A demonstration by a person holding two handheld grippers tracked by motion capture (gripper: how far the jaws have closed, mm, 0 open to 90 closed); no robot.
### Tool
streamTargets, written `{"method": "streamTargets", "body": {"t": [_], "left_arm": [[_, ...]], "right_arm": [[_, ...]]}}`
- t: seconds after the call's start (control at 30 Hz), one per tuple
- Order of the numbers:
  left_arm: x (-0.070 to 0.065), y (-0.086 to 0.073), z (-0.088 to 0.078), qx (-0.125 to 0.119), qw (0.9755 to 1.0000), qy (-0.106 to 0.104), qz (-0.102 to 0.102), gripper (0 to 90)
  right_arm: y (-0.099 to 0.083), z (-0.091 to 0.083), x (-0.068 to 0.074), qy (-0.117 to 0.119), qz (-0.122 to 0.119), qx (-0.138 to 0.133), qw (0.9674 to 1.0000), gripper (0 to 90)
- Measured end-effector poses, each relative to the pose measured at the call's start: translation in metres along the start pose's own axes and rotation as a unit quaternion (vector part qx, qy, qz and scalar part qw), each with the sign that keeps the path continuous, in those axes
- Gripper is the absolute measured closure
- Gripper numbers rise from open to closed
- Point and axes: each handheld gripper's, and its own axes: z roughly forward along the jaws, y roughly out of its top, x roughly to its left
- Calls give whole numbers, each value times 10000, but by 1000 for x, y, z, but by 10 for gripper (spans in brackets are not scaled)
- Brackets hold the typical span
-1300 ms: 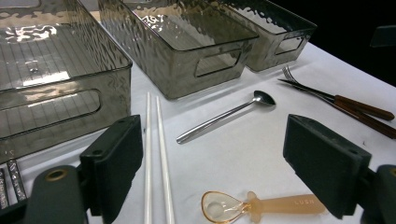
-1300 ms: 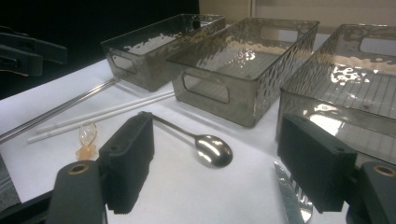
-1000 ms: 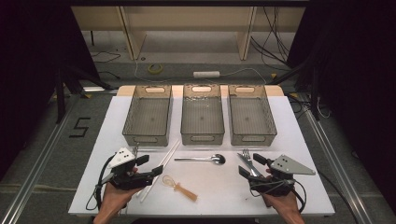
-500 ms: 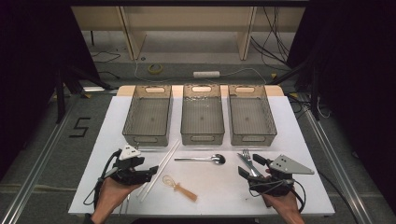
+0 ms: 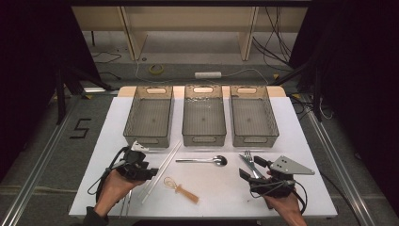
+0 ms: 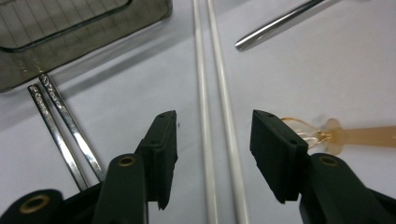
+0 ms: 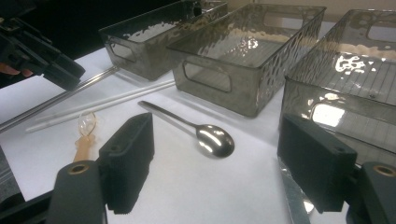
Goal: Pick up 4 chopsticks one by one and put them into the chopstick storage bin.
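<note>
White chopsticks (image 6: 217,116): two thin, smooth, pale rods lying side by side on the bench (image 5: 301,141); long axis runs from 7 to 1 o'clock in the high view, far tips toward the left bin (image 5: 149,117).
Left gripper (image 6: 215,140): jaws straddle the pair, have just been closing, pads not yet touching.
Right gripper (image 7: 219,163): jaws wide apart, holding nothing, at 4 o'clock beside the fork (image 5: 249,162).
Neighbours: steel chopsticks (image 6: 63,130), glossy; amber plastic spoon (image 5: 181,187); metal spoon (image 5: 204,160).

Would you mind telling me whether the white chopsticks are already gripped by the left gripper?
Not yet. The white chopsticks lie flat on the table between the left gripper jaws, which have just been closing, with gaps on both sides.
</note>
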Motion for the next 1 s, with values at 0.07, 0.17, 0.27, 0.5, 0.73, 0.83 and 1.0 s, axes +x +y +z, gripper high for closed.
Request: {"method": "streamTargets", "body": {"t": [0.07, 0.17, 0.27, 0.5, 0.73, 0.83, 1.0], "left_arm": [[1, 2, 4, 130, 9999, 36, 48, 524], [3, 4, 8, 284, 9995, 118, 77, 560], [5, 5, 12, 430, 9989, 137, 102, 597], [4, 6, 22, 683, 9975, 70, 161, 652], [2, 9, 29, 809, 9965, 87, 203, 719], [2, 9, 32, 846, 9962, 91, 206, 732], [1, 10, 36, 929, 9954, 63, 205, 755]], "right_arm": [[0, 0, 0, 8, 0, 6, 10000, 282], [0, 1, 0, 24, 12, 31, 10000, 282], [0, 1, 0, 30, -10, 42, 10000, 282], [0, 2, 0, 34, 5, 54, 10000, 282], [0, 1, 0, 34, 6, 58, 10000, 283], [0, 1, 0, 36, 9, 59, 10000, 283], [0, 1, 0, 39, 10, 68, 10000, 283]]}}
